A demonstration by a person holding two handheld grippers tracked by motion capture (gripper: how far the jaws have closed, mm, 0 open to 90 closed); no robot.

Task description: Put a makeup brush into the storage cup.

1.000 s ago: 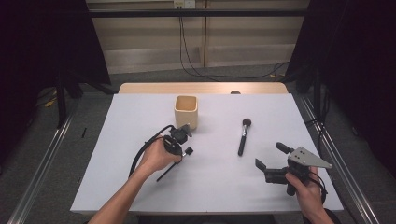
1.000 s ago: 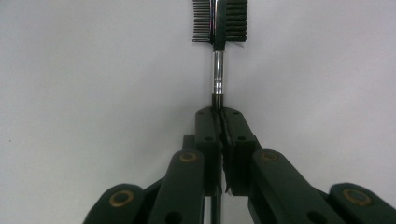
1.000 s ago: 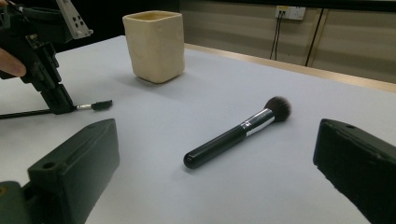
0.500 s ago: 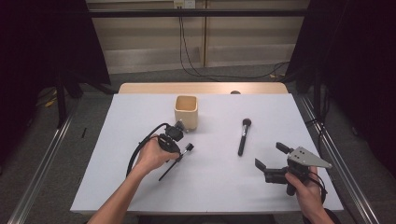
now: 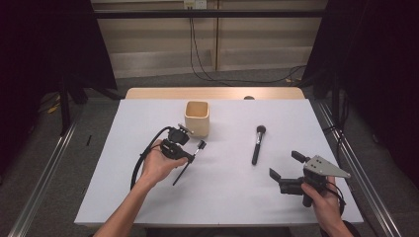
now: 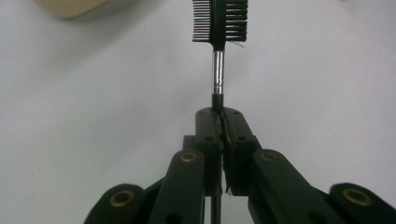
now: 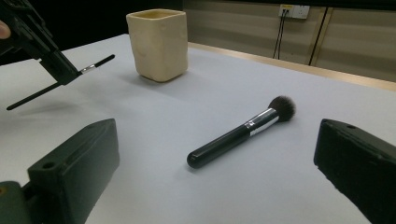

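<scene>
The left gripper (image 5: 185,148) has its fingers clamped on the brow comb-brush (image 6: 219,23), held just near of the beige cup (image 5: 197,118). The right gripper (image 5: 286,169) rests wide open, holding nothing, at the worktop's (image 5: 222,197) near right.

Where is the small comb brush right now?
In the high view the comb brush is left of centre, clamped in the left gripper just in front of the beige cup.

Lab recording booth: black curtains (image 5: 44,74), white table (image 5: 222,197), floor rails (image 5: 44,182), trailing wall cables (image 5: 197,54).
</scene>
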